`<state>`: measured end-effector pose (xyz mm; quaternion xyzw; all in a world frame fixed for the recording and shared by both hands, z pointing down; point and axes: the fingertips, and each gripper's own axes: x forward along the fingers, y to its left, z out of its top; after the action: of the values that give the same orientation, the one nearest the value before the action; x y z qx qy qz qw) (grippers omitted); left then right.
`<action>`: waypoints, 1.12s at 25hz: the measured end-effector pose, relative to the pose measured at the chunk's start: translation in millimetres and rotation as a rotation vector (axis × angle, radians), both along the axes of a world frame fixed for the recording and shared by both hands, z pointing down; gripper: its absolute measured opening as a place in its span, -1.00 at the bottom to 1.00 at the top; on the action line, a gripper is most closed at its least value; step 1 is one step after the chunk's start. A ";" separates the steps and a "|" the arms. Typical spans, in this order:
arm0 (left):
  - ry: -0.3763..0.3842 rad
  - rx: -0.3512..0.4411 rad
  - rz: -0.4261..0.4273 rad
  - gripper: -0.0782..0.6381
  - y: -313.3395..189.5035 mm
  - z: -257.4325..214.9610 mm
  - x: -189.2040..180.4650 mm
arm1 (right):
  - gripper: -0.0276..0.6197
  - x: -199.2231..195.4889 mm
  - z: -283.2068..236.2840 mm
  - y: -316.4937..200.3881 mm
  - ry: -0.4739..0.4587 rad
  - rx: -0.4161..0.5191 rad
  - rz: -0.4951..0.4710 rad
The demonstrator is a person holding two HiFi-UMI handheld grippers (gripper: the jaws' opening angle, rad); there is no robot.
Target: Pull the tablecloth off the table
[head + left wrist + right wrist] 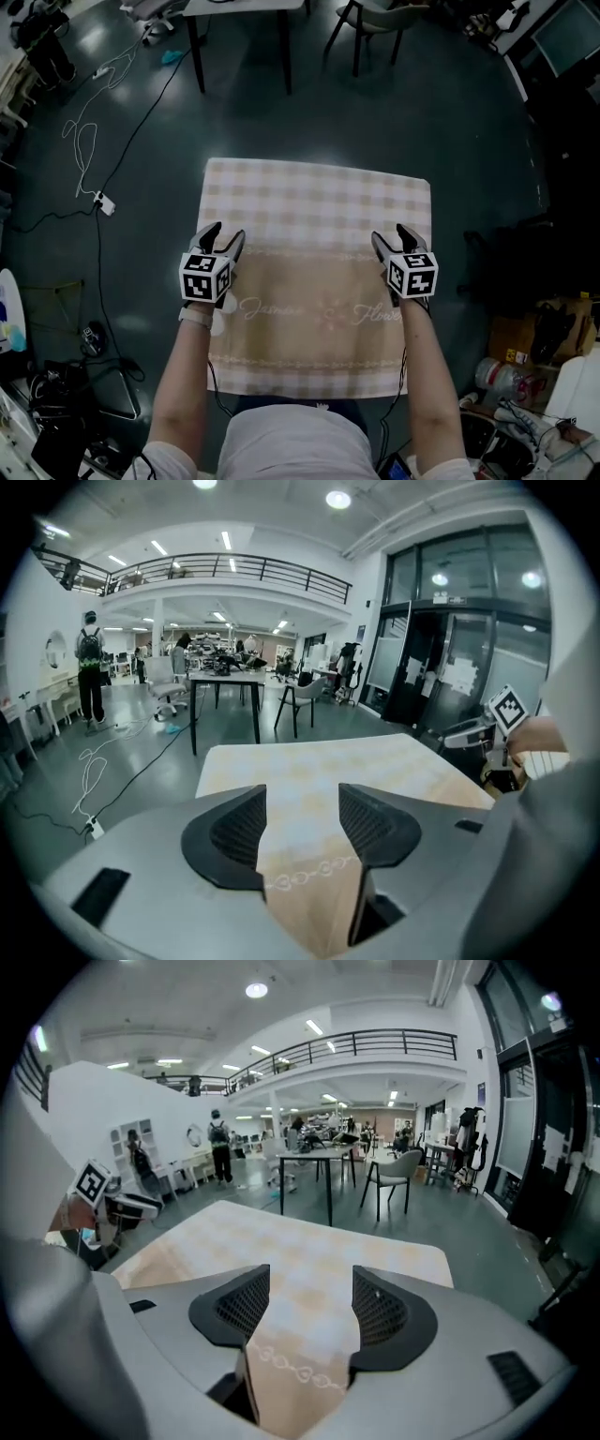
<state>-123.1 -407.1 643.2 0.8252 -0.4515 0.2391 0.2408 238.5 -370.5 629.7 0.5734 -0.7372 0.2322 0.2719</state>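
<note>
Tablecloth (317, 206) under left claw (227, 232), right claw (390, 232)

The cloth (319, 202) covered the table wholly. Its printed script (309, 312) was too blurred to read. The far table (242, 7) and chair (380, 17) were cut off by the head view's top edge.

Count on inspection: one tablecloth (319, 202); two grippers, left gripper (225, 234) and right gripper (391, 236); beyond, one dark-legged table (225, 676), one chair (305, 691).

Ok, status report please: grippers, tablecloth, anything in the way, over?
Left gripper and right gripper both open, over near half of tablecloth. It lies flat, not gripped. Nothing on it.
</note>
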 end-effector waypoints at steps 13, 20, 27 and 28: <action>-0.074 -0.203 0.031 -0.08 -4.6 90.5 -6.6 | -0.17 33.0 99.4 -13.4 0.091 -0.249 0.008; -0.137 -0.246 0.055 -0.08 18.7 107.1 3.5 | -0.18 32.9 115.6 4.4 0.100 -0.358 -0.034; -0.151 -0.214 -0.053 -0.48 13.8 109.6 -2.5 | -0.19 29.7 115.2 3.7 0.098 -0.341 -0.012; -0.140 -0.228 -0.055 -0.54 15.8 110.4 -2.2 | -0.21 27.5 118.3 6.7 0.092 -0.348 -0.022</action>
<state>-125.3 -391.3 753.7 0.7612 -0.4596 0.3391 0.3071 266.1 -363.8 748.0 0.5197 -0.6789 0.3269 0.4028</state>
